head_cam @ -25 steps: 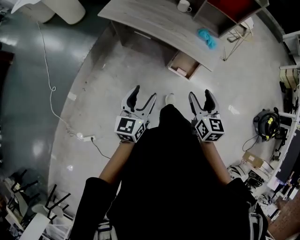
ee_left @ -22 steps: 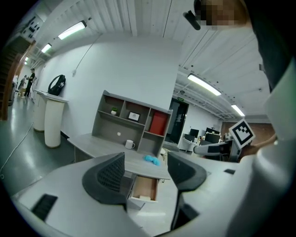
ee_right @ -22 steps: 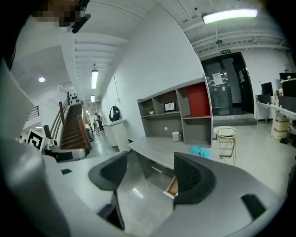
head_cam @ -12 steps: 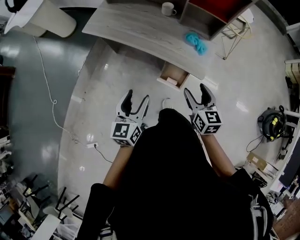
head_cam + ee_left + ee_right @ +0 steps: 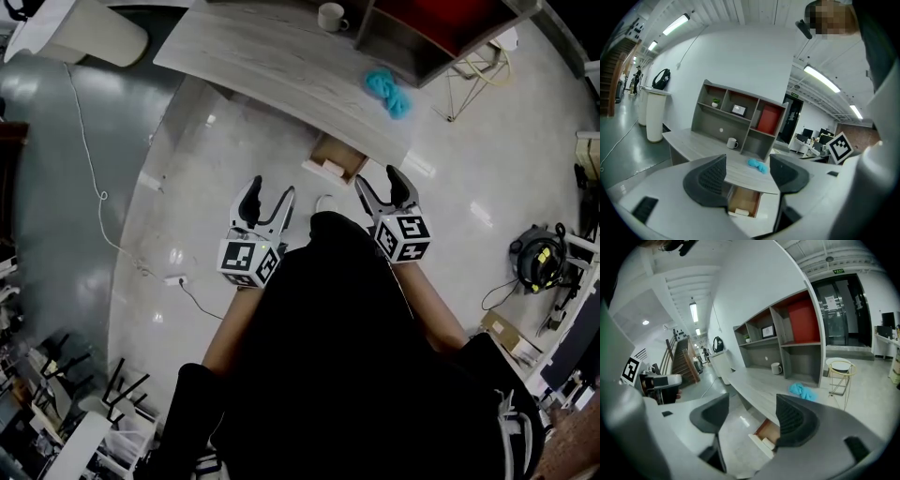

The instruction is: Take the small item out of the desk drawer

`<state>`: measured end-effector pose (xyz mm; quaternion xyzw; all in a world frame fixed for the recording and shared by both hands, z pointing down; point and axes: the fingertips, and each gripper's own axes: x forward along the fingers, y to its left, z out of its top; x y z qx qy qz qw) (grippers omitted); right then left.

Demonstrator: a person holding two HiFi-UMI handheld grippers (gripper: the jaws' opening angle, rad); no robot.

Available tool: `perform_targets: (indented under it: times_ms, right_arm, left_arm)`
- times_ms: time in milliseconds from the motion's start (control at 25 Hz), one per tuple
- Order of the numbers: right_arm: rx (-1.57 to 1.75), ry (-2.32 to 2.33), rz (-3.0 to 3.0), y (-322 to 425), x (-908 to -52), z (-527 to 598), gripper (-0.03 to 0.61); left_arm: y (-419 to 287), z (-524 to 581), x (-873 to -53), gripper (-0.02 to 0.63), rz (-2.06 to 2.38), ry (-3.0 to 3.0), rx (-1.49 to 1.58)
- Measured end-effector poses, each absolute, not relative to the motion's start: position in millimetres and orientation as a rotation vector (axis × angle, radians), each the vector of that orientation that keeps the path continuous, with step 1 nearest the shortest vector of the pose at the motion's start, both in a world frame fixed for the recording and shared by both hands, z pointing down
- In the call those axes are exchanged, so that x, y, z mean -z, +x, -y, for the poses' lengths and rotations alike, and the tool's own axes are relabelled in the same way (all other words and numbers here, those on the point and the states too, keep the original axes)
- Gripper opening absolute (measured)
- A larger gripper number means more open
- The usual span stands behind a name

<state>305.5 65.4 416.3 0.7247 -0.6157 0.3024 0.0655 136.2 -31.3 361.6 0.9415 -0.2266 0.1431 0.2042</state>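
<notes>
L tool (image 5: pixel 270 191), R tool (image 5: pixel 378 178) agape; wood drawer (image 5: pixel 349 150) holds pale flat block (image 5: pixel 329 167).

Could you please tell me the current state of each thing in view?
drawer: open.
small item: lying inside the drawer.
left claw: open, empty.
right claw: open, empty.
mug: upright on the desk.
blue cloth: crumpled on the desk.
</notes>
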Motion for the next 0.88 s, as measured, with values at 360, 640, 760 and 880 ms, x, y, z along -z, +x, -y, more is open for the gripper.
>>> perform_targets:
  times_ms: [360, 640, 760, 880]
  right_arm:
    - [-0.956, 1.835, 1.922, 301, -476, -23, 0.298]
    - [-0.952, 1.543, 1.859, 272, -537, 0, 0.298]
    - [-0.945, 1.444, 1.816, 262, -565, 4, 0.298]
    - [-0.962, 1.354, 1.789, 253, -600, 10, 0.298]
  left_arm:
    - [144, 35, -370, 0.268, 0.699, 2.591, -0.353]
    - [110, 61, -393, 0.268, 0.770, 2.517, -0.310]
    - [99, 71, -403, 0.268, 0.801, 2.486, -0.286]
    - [90, 82, -416, 0.268, 0.828, 2.467, -0.270]
